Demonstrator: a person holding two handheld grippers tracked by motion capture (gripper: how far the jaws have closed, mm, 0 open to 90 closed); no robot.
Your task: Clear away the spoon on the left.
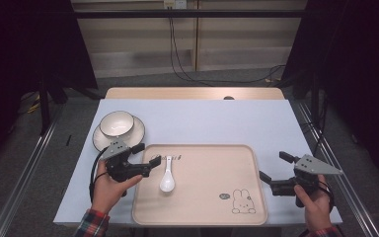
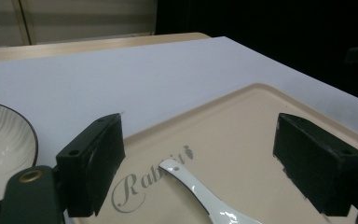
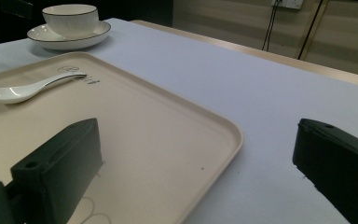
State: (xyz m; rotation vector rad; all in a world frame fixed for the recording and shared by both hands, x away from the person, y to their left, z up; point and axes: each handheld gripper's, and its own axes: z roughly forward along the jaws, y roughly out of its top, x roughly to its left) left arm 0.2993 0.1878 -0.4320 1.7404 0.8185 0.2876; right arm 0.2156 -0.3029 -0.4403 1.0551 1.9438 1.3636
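A white ceramic spoon [image 1: 167, 177] lies on the left part of a beige tray [image 1: 212, 170], bowl end toward me, handle by the printed word. My left gripper [image 1: 147, 154] hovers open at the tray's upper-left corner. In the left gripper view the spoon handle [image 2: 186, 179] lies on the tray [image 2: 242, 135] below the wide gap of the left gripper [image 2: 200, 140], untouched by the pads. My right gripper [image 1: 272, 166] stands open beside the tray's right edge with nothing between its fingers; the right gripper view shows it [image 3: 198, 135] straddling the tray rim [image 3: 233, 133].
A white bowl [image 1: 117, 123] with a dark rim sits on a matching plate [image 1: 137, 134] at the back left of the pale-covered table [image 1: 202, 116], just behind my left gripper. A rabbit drawing [image 1: 243, 202] marks the tray's near-right corner. Cables trail on the floor beyond the table.
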